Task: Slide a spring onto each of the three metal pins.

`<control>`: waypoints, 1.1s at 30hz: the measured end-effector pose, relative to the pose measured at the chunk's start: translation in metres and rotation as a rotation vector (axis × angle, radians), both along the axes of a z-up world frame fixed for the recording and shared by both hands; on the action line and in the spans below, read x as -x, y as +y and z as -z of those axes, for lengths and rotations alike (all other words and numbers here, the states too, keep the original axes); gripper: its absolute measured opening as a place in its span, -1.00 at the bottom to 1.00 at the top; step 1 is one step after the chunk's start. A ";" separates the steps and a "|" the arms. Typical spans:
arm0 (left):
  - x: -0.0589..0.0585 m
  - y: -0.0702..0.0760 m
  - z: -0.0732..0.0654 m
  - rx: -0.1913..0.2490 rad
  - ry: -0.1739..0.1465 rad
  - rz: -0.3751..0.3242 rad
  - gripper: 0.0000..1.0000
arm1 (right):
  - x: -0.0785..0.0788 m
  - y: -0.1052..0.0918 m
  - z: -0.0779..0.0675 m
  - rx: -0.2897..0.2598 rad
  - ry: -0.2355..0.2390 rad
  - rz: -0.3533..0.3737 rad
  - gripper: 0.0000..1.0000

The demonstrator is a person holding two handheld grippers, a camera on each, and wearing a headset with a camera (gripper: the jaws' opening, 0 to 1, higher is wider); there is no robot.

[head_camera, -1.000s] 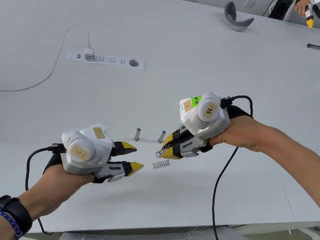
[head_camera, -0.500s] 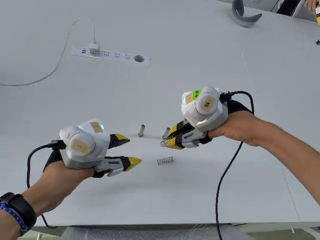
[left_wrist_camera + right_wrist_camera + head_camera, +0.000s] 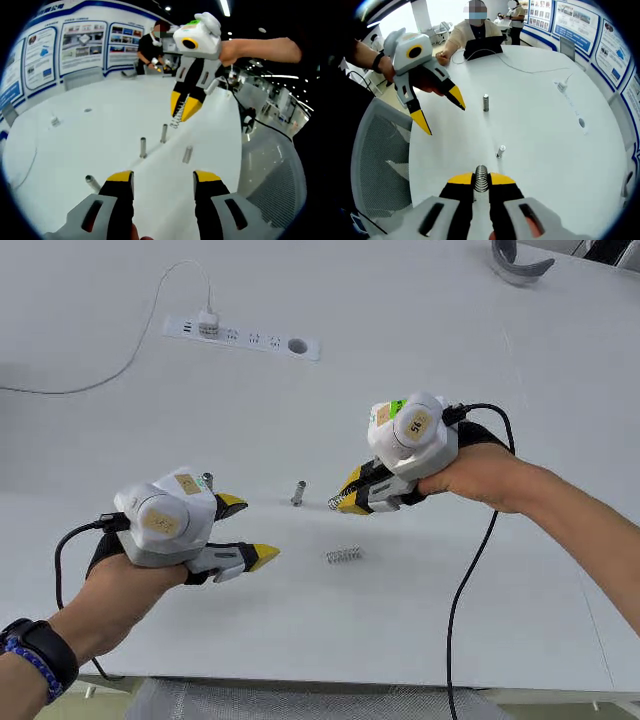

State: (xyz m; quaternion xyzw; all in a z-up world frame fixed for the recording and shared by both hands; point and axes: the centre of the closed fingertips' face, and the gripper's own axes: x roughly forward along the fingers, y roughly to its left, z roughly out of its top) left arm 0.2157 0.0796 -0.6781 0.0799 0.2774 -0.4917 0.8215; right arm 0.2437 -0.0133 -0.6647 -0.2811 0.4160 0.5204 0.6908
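My right gripper point(image 3: 345, 503) is shut on a small spring point(image 3: 333, 503), held tilted. Seen from the left gripper view, that spring point(image 3: 175, 119) hangs just above one upright metal pin point(image 3: 163, 133). A second bare pin point(image 3: 299, 493) stands a little to the left. The third pin point(image 3: 207, 480) stands behind my left gripper point(image 3: 255, 529) and looks ribbed, as if it carries a spring point(image 3: 486, 102). A loose spring point(image 3: 343, 556) lies on the white table point(image 3: 420, 390) in front of the pins. My left gripper is open, holds nothing and hovers left of the pins.
A white power strip point(image 3: 245, 338) with a plug and cable lies at the back. A grey curved object point(image 3: 520, 265) sits far right. A black cable point(image 3: 470, 570) trails from my right gripper. A person point(image 3: 477, 30) sits across the table beside a mesh chair point(image 3: 380, 165).
My right gripper has carried the spring away from the near side to just above the right-hand pin. My left gripper has drawn back to the left, uncovering the left pin.
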 end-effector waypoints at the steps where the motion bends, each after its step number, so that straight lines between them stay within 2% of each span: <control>1: -0.001 0.002 0.001 -0.001 0.003 -0.009 -0.01 | -0.002 0.001 0.001 0.002 0.000 -0.001 -0.76; 15: -0.008 0.018 0.006 0.009 0.023 -0.080 0.09 | -0.028 0.004 0.017 0.037 0.000 0.014 -0.76; 21: -0.009 0.025 0.007 0.007 0.033 -0.099 0.17 | -0.031 0.007 0.023 0.046 0.008 0.009 -0.76; 33: -0.006 0.035 0.009 0.009 0.051 -0.125 0.34 | -0.034 0.017 0.024 0.056 0.014 -0.013 -0.76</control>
